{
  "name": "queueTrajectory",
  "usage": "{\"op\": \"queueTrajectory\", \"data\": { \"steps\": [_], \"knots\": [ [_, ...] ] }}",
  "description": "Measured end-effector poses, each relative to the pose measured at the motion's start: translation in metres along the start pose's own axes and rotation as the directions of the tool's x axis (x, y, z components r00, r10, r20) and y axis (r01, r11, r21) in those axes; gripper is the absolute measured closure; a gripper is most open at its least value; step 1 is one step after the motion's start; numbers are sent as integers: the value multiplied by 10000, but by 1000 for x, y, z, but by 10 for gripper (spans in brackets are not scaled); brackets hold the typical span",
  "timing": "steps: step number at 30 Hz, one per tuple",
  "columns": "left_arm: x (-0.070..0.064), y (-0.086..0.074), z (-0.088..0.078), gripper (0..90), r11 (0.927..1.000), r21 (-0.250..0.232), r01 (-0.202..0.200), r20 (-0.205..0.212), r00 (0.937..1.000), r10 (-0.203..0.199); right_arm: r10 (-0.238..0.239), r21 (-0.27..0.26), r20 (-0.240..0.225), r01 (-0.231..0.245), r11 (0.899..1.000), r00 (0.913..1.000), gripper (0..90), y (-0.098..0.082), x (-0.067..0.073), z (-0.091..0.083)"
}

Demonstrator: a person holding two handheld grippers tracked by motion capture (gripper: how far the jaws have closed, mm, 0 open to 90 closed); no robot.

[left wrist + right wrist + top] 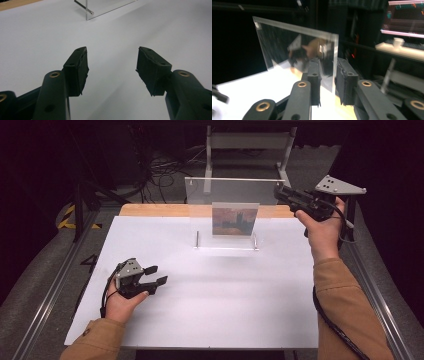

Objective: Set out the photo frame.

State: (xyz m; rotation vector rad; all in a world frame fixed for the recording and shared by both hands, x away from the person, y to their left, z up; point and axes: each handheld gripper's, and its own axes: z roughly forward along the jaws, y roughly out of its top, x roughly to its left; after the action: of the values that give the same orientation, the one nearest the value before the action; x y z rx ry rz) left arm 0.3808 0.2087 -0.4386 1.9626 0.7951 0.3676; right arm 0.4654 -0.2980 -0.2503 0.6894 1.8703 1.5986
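A clear acrylic panel (230, 190) hangs in the air above the table's far edge, and my right gripper (276, 193) is shut on its right end. In the right gripper view the panel (294, 42) stands edge-on between the two black jaws of my right gripper (328, 82) and mirrors a hand. Below it a small painted picture (235, 219) stands upright on a clear base with metal pins (198, 240). My left gripper (159, 274) rests at the front left of the white sheet, open (112, 65), with nothing between its fingers. A corner of the base with a pin (87, 10) lies ahead of it.
The white sheet (210, 295) covers the table, with a wooden strip (150, 210) along the far edge. A metal frame (247, 142) and cables stand behind it. Rails run along both table sides. A white cup (398, 42) sits on a shelf at the far right.
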Motion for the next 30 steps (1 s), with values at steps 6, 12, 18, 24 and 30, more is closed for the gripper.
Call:
{"op": "queueTrajectory", "data": {
  "steps": [6,12,18,24,30],
  "knots": [
    [0,-1,0,425,10000,8,-26,-23,10000,26,455,95,296,-458,9989,9985,748,-17,-10,16],
    [-1,-1,0,426,10000,85,-10,-27,10000,10,734,-97,615,-730,9973,9954,745,-28,-17,28],
    [0,-3,2,425,9999,142,-34,31,10000,33,784,166,858,-802,9966,9932,734,-34,-19,36],
    [-1,-3,2,427,9999,67,105,64,9999,-105,746,715,1058,-824,9940,9916,733,-49,-22,44],
    [-1,-3,1,427,9999,98,23,101,9999,-24,816,1143,1208,-955,9888,9893,742,-62,-26,49]
  ]
}}
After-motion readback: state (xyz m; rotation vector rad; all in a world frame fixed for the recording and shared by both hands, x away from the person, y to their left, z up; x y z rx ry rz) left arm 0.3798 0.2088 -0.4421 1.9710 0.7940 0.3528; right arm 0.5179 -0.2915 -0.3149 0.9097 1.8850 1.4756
